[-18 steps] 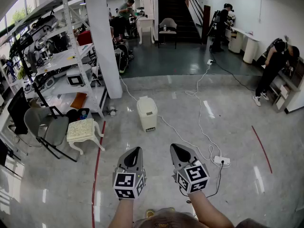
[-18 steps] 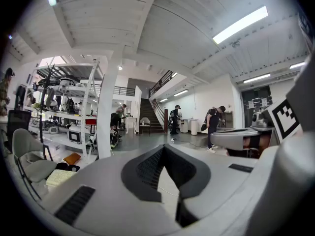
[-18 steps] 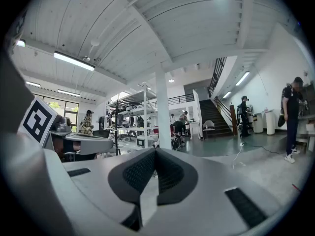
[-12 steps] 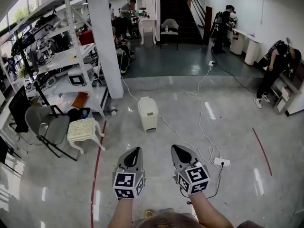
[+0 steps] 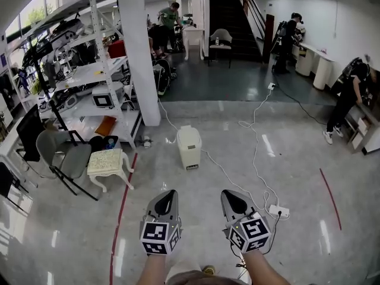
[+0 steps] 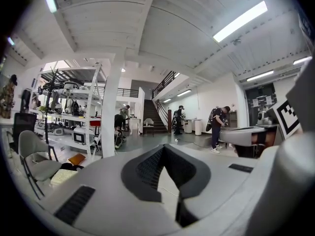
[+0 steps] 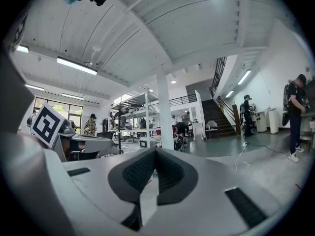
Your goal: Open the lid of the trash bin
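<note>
R gripper point(image 7: 156, 153): jaws tips together, nothing btwn | white pillar point(image 7: 164, 114) ahead | stairs point(image 7: 222, 118) to right

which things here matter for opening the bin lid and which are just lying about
For the job:
trash bin
left hand-held gripper, shut and empty
right hand-held gripper, shut and empty

Lying about:
stool
chair
power strip

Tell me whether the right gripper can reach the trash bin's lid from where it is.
Probably not yet: the right gripper hangs well short of the trash bin, with floor between them. Nothing stands in the way, so stepping closer should do.
</note>
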Available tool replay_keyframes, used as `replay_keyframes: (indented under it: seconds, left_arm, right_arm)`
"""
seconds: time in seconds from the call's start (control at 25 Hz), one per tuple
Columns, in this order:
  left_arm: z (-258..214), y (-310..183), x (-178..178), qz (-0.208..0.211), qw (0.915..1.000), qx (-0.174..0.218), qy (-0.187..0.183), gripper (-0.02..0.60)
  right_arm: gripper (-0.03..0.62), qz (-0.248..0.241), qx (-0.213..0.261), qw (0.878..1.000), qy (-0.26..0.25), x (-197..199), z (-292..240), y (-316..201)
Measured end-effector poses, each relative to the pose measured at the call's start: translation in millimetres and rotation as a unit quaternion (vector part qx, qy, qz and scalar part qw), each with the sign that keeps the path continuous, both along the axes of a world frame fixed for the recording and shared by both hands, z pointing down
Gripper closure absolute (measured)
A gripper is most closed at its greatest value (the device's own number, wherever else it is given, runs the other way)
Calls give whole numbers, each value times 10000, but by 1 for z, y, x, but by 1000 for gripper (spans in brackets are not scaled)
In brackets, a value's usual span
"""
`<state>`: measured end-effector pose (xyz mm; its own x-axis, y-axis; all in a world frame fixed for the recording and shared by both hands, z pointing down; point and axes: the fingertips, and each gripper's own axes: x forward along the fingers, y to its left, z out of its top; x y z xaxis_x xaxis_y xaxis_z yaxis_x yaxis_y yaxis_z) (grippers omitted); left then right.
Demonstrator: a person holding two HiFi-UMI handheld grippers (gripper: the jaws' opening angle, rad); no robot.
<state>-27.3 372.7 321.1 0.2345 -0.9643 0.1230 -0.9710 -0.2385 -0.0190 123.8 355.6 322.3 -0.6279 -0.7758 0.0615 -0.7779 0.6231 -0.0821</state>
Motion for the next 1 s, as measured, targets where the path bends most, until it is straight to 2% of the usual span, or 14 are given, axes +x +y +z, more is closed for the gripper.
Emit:
replay_keyframes:
  seconds: [0.2,0.48,1.0]
  left_arm:
    - [-2,-3,0,-76,9999,48,45,594]
    - [-4,-33,-1,-112,9999,92,18,594]
    - [4,-99,-14,-95,9999,69,13,594]
  right_arm:
    - [560,-86,-55,9999,0,4,4,-4]
    - [560,-80,-8,10000,3,10,4,-30]
    - [560,-192,8,9998,-51,-10,11,-90]
